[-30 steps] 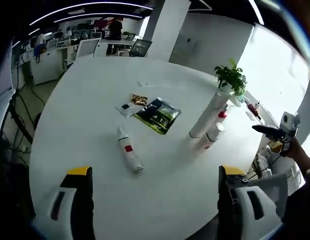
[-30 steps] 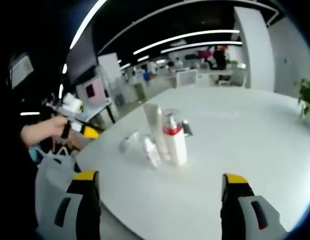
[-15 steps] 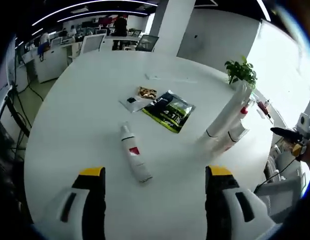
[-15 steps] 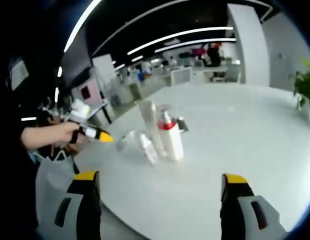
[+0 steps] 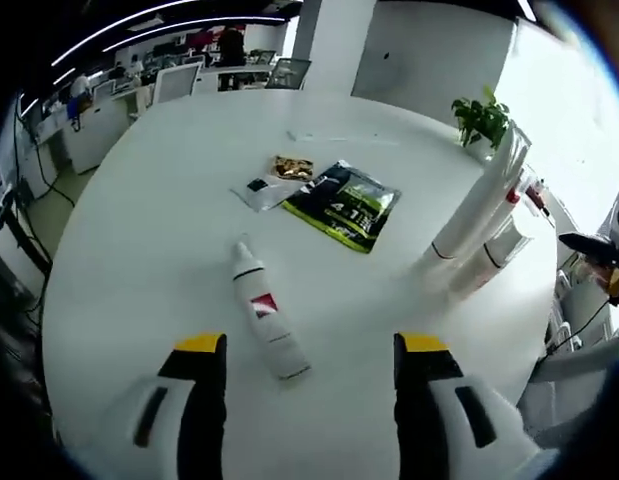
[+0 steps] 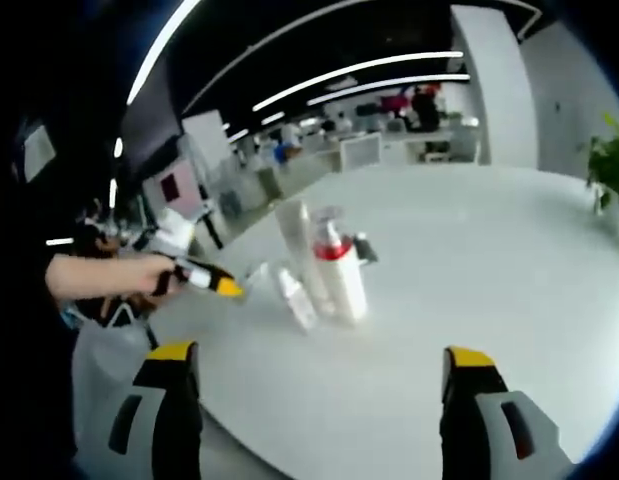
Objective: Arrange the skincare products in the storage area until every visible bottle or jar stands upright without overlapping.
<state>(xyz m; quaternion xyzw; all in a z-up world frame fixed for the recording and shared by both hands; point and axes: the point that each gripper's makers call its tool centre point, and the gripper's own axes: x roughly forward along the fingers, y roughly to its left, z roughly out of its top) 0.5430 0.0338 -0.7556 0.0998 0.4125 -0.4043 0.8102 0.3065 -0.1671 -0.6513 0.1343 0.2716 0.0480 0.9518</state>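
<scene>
On the round white table [image 5: 139,200] a slim white bottle with a red label [image 5: 266,315] lies flat on its side, cap end pointing away, just ahead of the left gripper [image 5: 311,345], whose yellow-tipped jaws stand wide apart with nothing between them; the bottle's near end sits roughly between the two tips in the left gripper view, though whether the jaws are down at its level cannot be told; a tall white tube [image 5: 477,208] and a shorter white bottle with a red top [image 5: 503,243] stand upright side by side toward the table's right edge, well apart from the fallen bottle; a dark green foil pouch [image 5: 343,205] and a small clear sachet [image 5: 269,185] lie flat beyond it; the right gripper [image 6: 314,355] is likewise spread wide and empty, facing the standing group from the other side of the table; the step in hand looks to be the approach to the lying bottle; the next move calls for lowering the left jaws astride its body, closing on it, then tipping it onto its base clear of the others.
</scene>
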